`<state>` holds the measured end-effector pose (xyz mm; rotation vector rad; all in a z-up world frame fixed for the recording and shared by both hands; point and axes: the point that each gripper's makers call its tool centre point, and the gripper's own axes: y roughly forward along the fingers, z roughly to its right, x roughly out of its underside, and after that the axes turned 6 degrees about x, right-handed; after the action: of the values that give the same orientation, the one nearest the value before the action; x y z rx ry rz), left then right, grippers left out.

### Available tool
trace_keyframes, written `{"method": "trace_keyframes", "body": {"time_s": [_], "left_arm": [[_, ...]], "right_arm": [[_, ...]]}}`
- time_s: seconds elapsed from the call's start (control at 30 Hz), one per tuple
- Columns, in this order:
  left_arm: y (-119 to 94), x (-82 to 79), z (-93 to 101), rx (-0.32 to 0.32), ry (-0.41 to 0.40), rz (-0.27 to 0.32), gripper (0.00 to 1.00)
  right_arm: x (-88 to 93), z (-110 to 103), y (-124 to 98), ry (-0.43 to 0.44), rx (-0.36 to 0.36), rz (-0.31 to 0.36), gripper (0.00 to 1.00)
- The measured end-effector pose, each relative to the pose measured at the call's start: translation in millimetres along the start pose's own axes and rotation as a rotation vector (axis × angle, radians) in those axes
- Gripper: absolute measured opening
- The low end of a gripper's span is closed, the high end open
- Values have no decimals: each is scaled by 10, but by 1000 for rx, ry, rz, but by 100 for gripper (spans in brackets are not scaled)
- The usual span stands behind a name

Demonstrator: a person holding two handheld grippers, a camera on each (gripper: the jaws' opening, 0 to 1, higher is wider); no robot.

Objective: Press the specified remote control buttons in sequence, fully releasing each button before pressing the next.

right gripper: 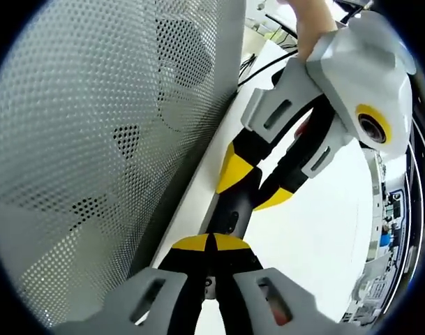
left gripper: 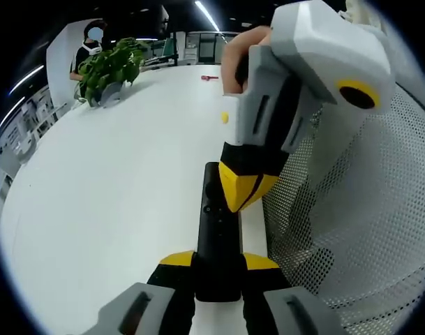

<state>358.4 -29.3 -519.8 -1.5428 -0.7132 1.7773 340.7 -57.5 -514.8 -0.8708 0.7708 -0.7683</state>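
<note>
A black remote control (left gripper: 216, 241) lies lengthwise between the yellow-tipped jaws of my left gripper (left gripper: 218, 262), which is shut on its near end. My right gripper (left gripper: 241, 197) reaches down from the upper right, its yellow tips closed together and touching the remote's upper face near its small buttons. In the right gripper view, my right gripper (right gripper: 211, 243) has its tips shut together against the remote (right gripper: 230, 218). Beyond it, the left gripper (right gripper: 257, 187) clamps the remote from the far side. The button under the tips is hidden.
A white table (left gripper: 114, 181) stretches left and away. A perforated grey metal panel (left gripper: 366, 209) stands close beside the remote, also seen as the panel (right gripper: 107, 139). A potted plant (left gripper: 112, 67), a person behind it and a small red object (left gripper: 209, 77) are at the far end.
</note>
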Motion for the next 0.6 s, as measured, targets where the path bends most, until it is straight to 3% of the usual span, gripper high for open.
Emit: {"method": "trace_keyframes", "body": {"time_s": [0.3, 0.4, 0.6], "left_arm": [[1, -1, -4, -1, -2, -1, 24], [-1, 0, -2, -4, 2, -4, 24], [-1, -4, 1, -5, 6, -6, 24]], "right_arm": [[-9, -11, 13, -119, 21, -37, 0], [-9, -1, 14, -111, 22, -47, 0], [-12, 16, 22, 127, -18, -45, 0]]}}
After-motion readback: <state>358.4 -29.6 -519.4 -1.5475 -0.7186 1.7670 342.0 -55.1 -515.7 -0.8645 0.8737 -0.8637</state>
